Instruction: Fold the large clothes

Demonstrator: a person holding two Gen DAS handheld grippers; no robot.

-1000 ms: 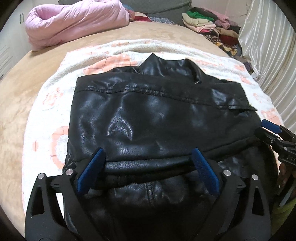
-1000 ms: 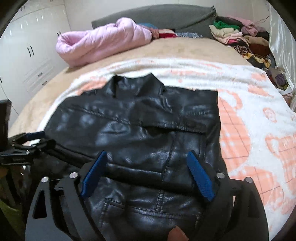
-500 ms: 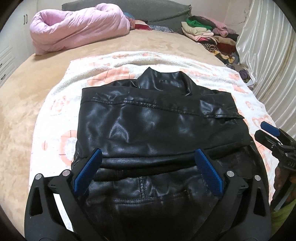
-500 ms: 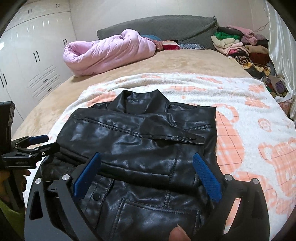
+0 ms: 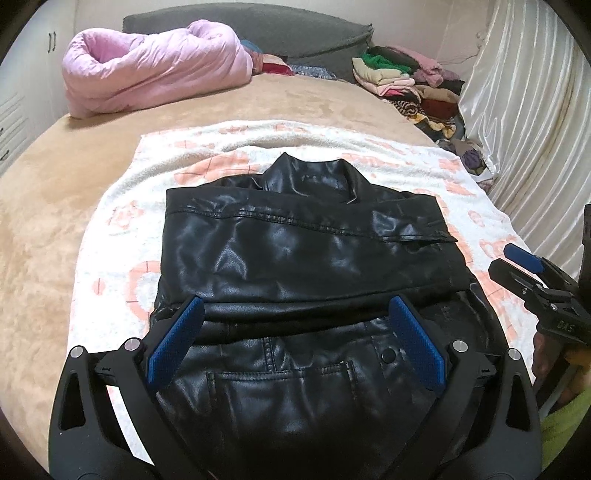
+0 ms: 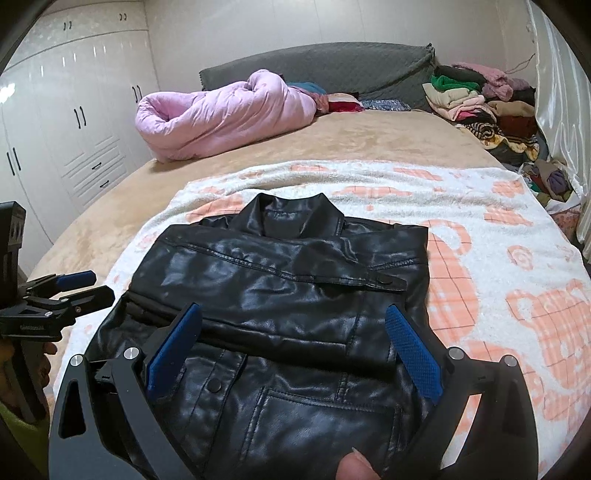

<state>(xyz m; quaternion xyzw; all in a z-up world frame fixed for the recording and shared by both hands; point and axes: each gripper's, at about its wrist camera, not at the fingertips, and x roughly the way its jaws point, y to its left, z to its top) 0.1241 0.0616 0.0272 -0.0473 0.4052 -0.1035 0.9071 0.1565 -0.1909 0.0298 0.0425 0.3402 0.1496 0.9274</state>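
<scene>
- Jacket (image 5: 295,251): black leather, lies on the blanket (image 5: 122,199) near the bed's (image 5: 44,177) near edge, collar toward the headboard (image 5: 258,22).
- Sleeves and sides are folded in; the body forms a rough rectangle. The lower part, with pocket and snaps, reaches out toward both cameras.
- A folded band crosses the jacket just past both grippers' fingertips.
- Left gripper (image 5: 293,338): fingers spread wide, blue pads (image 5: 173,347) apart, nothing between them. It hovers above the jacket's lower left part; contact cannot be judged.
- Right gripper (image 6: 293,347): likewise spread wide, nothing clamped, above the lower right part. A fingertip shows at the bottom edge of its view.
- In the left wrist view the right gripper sits at the blanket's right edge, just beside the jacket; in the right wrist view the left gripper sits at the blanket's left edge.
- Blanket: white with orange pattern, spread over the tan bed cover.
- Pink quilt (image 6: 221,114): bunched at the bed's far left corner.
- Clothes pile (image 6: 480,103): stacked at the far right corner beside the curtain (image 5: 524,110).
- Wardrobe (image 6: 74,110): white, along the left wall.
</scene>
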